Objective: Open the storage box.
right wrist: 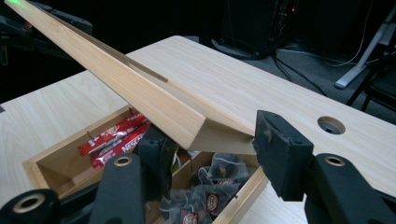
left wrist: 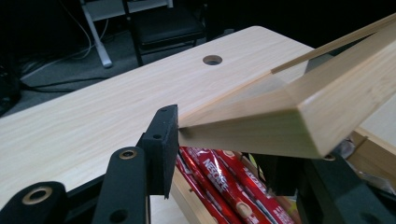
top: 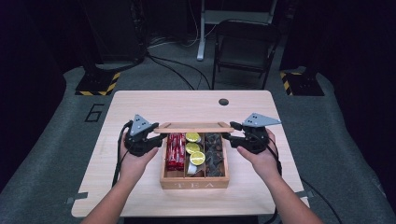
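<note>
two grippers hold a wooden lid [top: 194, 127] above the open tea box [top: 194, 185]: left gripper [left wrist: 224, 154] and right gripper [right wrist: 210, 149] each half closed on an end. uneven lifting could likely tilt it loose onto the sachets [top: 176, 151].

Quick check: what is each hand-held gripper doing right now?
Left hand-held gripper: shut on the wooden lid, left end.
Right hand-held gripper: shut on the same lid, right end.

Lid [top: 193, 127] above box [top: 194, 184] rear edge, between left gripper [top: 156, 138] and right gripper [top: 229, 136]; box on table [top: 140, 107].
</note>
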`<move>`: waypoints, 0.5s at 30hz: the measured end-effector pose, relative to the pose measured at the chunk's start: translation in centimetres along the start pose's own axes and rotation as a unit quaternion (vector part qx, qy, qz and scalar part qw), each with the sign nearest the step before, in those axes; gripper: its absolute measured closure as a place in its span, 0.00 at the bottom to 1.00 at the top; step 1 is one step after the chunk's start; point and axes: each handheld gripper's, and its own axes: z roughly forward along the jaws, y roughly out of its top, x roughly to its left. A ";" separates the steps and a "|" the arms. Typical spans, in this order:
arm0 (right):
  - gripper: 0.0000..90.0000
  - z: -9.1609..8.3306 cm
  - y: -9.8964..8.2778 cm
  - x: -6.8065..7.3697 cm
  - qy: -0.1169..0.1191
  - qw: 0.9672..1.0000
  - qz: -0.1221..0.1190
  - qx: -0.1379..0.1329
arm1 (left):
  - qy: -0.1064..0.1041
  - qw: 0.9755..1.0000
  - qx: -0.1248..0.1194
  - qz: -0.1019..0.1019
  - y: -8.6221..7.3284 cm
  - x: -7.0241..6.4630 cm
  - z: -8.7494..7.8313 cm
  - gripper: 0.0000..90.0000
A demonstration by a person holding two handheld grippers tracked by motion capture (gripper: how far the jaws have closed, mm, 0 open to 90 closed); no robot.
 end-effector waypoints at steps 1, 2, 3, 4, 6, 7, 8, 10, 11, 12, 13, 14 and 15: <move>0.54 0.0 0.1 -0.1 -0.001 1.000 0.001 -0.002 | 0.003 1.000 0.003 0.005 0.1 0.0 0.1 0.59; 0.54 0.1 0.2 -0.2 0.001 1.000 0.004 -0.004 | 0.005 1.000 0.003 0.008 0.1 0.1 0.1 0.61; 0.53 0.1 0.3 -0.3 0.003 1.000 0.006 -0.005 | 0.007 1.000 -0.002 0.004 0.1 0.2 0.2 0.62; 0.53 0.3 0.4 -0.5 0.005 1.000 0.009 -0.006 | 0.005 1.000 -0.001 0.001 0.2 0.3 0.2 0.63; 0.52 0.5 0.5 -0.7 0.005 1.000 0.007 -0.008 | 0.003 1.000 -0.005 -0.004 0.3 0.4 0.3 0.63; 0.52 0.6 0.5 -0.8 0.003 1.000 0.007 -0.009 | 0.000 1.000 0.001 -0.002 0.4 0.6 0.3 0.63; 0.51 0.8 0.6 -0.9 0.001 1.000 0.004 -0.010 | 0.002 1.000 -0.002 -0.005 0.5 0.5 0.4 0.63; 0.51 1.1 0.6 -1.2 -0.003 1.000 0.004 -0.010 | 0.004 1.000 -0.001 -0.005 0.6 0.7 0.4 0.64; 0.51 1.3 0.6 -1.3 -0.008 1.000 0.007 -0.008 | 0.000 1.000 0.001 -0.008 0.8 0.8 0.4 0.64; 0.51 1.4 0.5 -1.5 -0.010 1.000 0.004 -0.008 | -0.002 1.000 0.002 -0.008 0.9 0.9 0.4 0.64; 0.52 1.6 0.5 -1.6 -0.013 1.000 0.004 -0.007 | -0.001 1.000 -0.001 -0.010 0.9 1.0 0.5 0.64; 0.52 1.7 0.5 -1.7 -0.015 1.000 0.007 -0.006 | -0.001 1.000 0.000 -0.012 1.0 1.1 0.6 0.64; 0.52 1.9 0.5 -1.9 -0.017 1.000 0.004 -0.007 | -0.001 1.000 0.000 -0.012 1.1 1.2 0.6 0.65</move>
